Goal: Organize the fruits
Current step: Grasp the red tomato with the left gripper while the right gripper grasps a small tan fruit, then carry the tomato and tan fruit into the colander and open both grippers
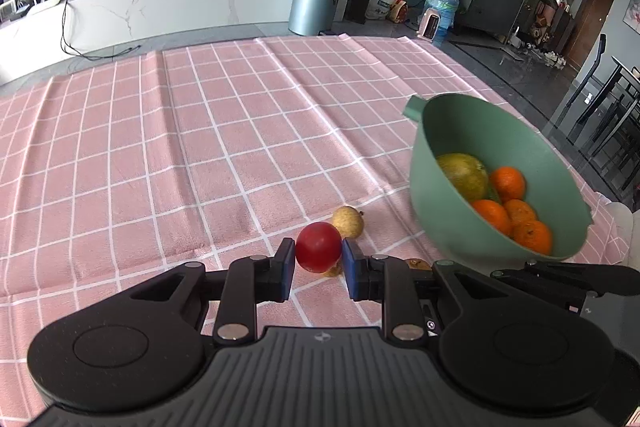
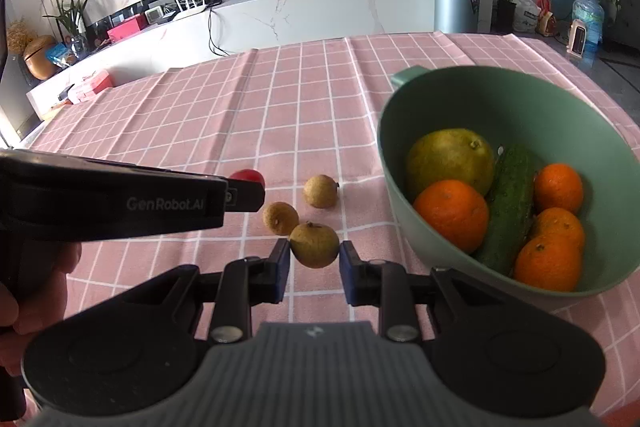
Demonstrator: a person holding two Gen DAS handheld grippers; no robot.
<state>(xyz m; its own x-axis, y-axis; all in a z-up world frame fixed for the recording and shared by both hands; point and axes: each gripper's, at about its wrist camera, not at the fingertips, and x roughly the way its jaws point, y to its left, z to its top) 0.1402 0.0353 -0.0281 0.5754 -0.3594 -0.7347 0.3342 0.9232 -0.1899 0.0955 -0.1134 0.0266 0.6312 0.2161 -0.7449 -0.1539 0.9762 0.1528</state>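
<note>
From the left wrist view, the left claw (image 1: 319,263) is clenched on a small red fruit (image 1: 319,246), its blue pads pressing both sides. The green bowl (image 1: 452,131) is the landmark: the red fruit sits left of it and nearer the camera, with a tan round fruit (image 1: 349,221) just behind it, between it and the bowl. The bowl leans toward the camera and holds a yellow-green pear (image 1: 464,175) and oranges (image 1: 508,183). Left of the bowl and beyond it, the pink checked cloth (image 1: 180,147) on the surface lies bare as far as its far edge. Right of the bowl the cloth ends close by, with the floor below.

From the right wrist view, the right claw (image 2: 314,261) grips a tan round fruit (image 2: 314,245), pads tight on both sides, left of the bowl (image 2: 500,95) and near its rim. Two more tan fruits (image 2: 320,191) lie on the cloth (image 2: 300,99) left of the bowl, apart from each other. Further left the left claw's arm reaches in, the red fruit (image 2: 249,175) showing at its tip. Inside the bowl are the pear (image 2: 450,159), a cucumber (image 2: 510,203) and oranges (image 2: 452,213). Beyond the bowl the cloth is free up to its far edge.
</note>
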